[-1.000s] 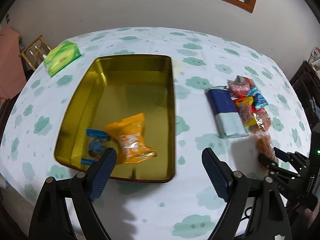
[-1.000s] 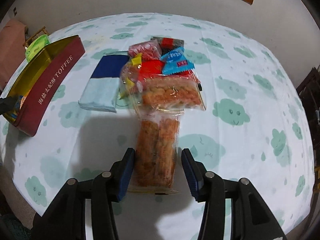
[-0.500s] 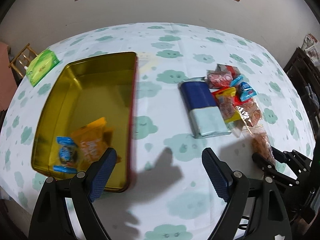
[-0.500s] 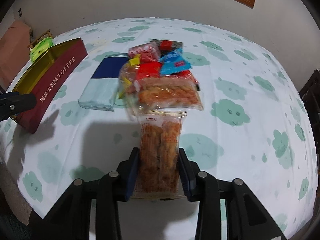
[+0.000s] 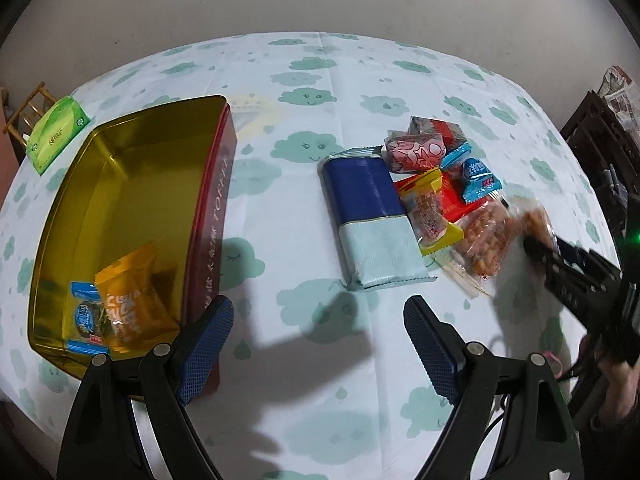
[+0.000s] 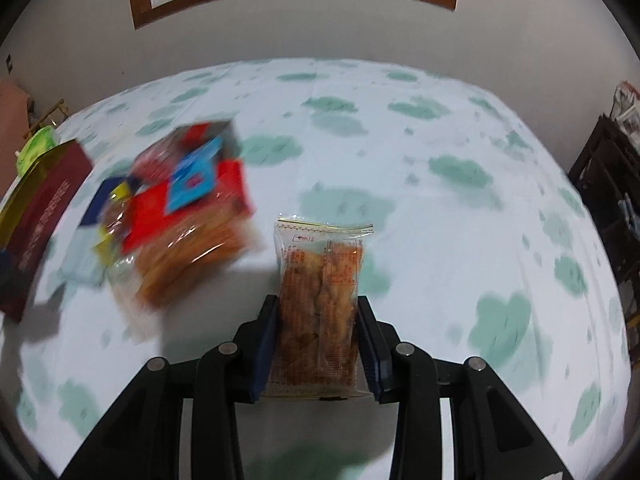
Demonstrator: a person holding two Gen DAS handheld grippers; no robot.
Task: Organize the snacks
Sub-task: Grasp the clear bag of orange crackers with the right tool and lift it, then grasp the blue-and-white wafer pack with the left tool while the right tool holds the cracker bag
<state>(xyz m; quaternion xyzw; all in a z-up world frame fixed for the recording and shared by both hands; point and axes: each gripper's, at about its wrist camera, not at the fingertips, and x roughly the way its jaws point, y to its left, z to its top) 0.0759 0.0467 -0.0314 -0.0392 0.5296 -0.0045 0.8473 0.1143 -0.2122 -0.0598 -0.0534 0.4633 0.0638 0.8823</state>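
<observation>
The right gripper [image 6: 317, 346] pinches a clear packet of fried snacks [image 6: 320, 304]: the two blue pads [image 6: 266, 344] press on its long sides, the lower half of the packet sits between the fingers, and the upper half with its sealed edge stands out beyond the fingertips, lifted above the tablecloth [image 6: 460, 240]. These jaws have just been closing on it. In the left wrist view this gripper is at the right edge of the table, and the packet is blurred there. The left gripper [image 5: 318, 350] is spread wide with nothing between its fingers; it hangs over the near edge of the table, and its left finger [image 5: 206, 350] is in front of the near right corner of the gold tin [image 5: 216, 184]. Inside the tin, at its near end, lie an orange packet [image 5: 128, 300] and a small blue packet [image 5: 86, 316] just beside it. Farther toward the middle of the table lies a blue and pale packet [image 5: 372, 220], and the pile of snacks [image 5: 440, 184] touches its right side. A green tissue pack [image 5: 56, 134] lies at the far left edge.
</observation>
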